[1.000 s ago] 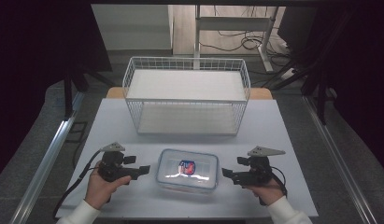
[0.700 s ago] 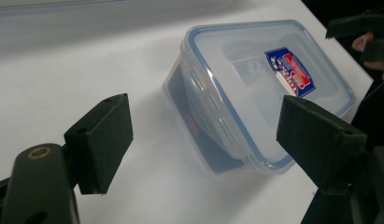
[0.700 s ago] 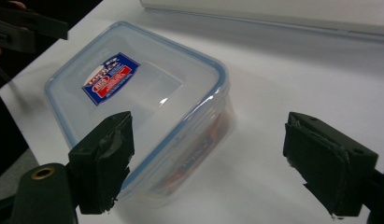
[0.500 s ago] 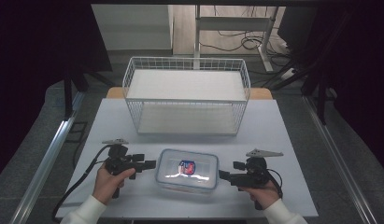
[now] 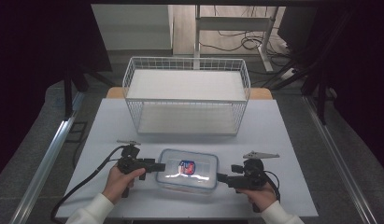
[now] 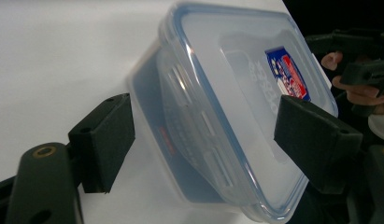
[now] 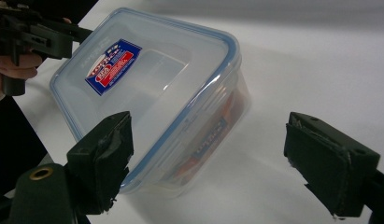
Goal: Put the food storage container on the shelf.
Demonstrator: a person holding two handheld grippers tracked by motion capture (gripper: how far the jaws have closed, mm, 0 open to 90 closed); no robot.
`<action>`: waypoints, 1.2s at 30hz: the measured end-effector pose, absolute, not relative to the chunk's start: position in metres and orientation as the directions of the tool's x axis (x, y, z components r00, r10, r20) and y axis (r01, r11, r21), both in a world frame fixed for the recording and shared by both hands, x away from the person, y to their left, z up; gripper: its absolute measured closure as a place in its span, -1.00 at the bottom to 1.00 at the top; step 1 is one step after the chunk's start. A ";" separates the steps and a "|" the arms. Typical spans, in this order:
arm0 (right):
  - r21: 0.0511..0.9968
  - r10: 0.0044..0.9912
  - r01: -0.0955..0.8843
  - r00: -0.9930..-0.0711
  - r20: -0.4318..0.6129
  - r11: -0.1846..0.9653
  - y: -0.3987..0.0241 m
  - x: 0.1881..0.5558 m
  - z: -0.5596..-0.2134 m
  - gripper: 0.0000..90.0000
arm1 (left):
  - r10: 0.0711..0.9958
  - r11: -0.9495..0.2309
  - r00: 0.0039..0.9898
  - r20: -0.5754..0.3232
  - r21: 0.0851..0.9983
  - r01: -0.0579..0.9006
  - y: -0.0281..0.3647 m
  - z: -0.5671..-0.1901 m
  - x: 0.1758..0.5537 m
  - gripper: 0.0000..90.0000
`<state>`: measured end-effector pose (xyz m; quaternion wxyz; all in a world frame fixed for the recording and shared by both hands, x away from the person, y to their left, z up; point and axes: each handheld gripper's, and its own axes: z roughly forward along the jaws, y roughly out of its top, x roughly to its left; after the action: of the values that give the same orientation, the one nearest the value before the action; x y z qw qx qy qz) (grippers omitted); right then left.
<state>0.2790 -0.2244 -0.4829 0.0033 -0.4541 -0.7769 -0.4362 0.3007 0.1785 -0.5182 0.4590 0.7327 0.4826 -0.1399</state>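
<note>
1. High view. Clear plastic container [image 5: 187, 171] with blue-rimmed lid and red-blue label, lying flat on the white table [image 5: 283, 140] near the front edge, between the two grippers. Left gripper [image 5: 157, 165] at the container's left end, jaws reaching its short side; contact not readable from here. Right gripper [image 5: 221, 178] at the right end, tips just beside the lid corner. White wire basket rack [image 5: 187, 95] farther back on the table, well apart from the container. Beyond the table: grey floor, metal rails on both sides, desk legs and loose cables at the back, dark surroundings.

2. Left gripper view. Jaws spread wide, straddling the container [image 6: 236, 116]; one pad [image 6: 103, 140] just beside the side wall, other pad [image 6: 318, 140] over the lid's far edge. Not clamped; touching or not, cannot tell. White table [image 6: 63, 56] underneath. Other hand's fingers [image 6: 353, 88] visible farther off on a black gripper.

3. Right gripper view. Jaws wide apart, released. Left-hand pad [image 7: 103, 161] at the container [image 7: 157, 93] lid's near corner, seemingly touching; right-hand pad [image 7: 327, 161] well clear, over bare table [image 7: 320, 60]. Orange-red print visible through the container wall.
</note>
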 end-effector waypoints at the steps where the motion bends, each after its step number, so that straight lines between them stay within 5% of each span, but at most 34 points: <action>1: 0.675 0.703 0.707 -0.589 0.399 0.209 -0.224 0.279 -0.483 -0.64 | 0.558 -0.116 0.494 -0.667 0.527 0.842 0.176 -0.521 0.301 -0.49; 9: 0.654 0.695 0.728 -0.580 0.425 0.208 -0.220 0.281 -0.488 -0.65 | 0.537 -0.117 0.499 -0.681 0.525 0.843 0.174 -0.521 0.301 -0.33; 27: 0.461 0.604 0.884 -0.411 0.683 0.080 -0.200 0.295 -0.514 -0.56 | 0.527 -0.110 0.495 -0.691 0.522 0.846 0.176 -0.522 0.302 -0.27; 36: 0.468 0.599 0.883 -0.392 0.698 0.033 -0.209 0.295 -0.507 -0.11 | 0.523 -0.099 0.490 -0.698 0.521 0.848 0.177 -0.523 0.301 -0.25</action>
<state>0.2954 -0.2092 -0.5073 0.1570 -0.5286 -0.7011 -0.4520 0.3007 0.1767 -0.5233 0.4740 0.7212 0.4752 -0.1715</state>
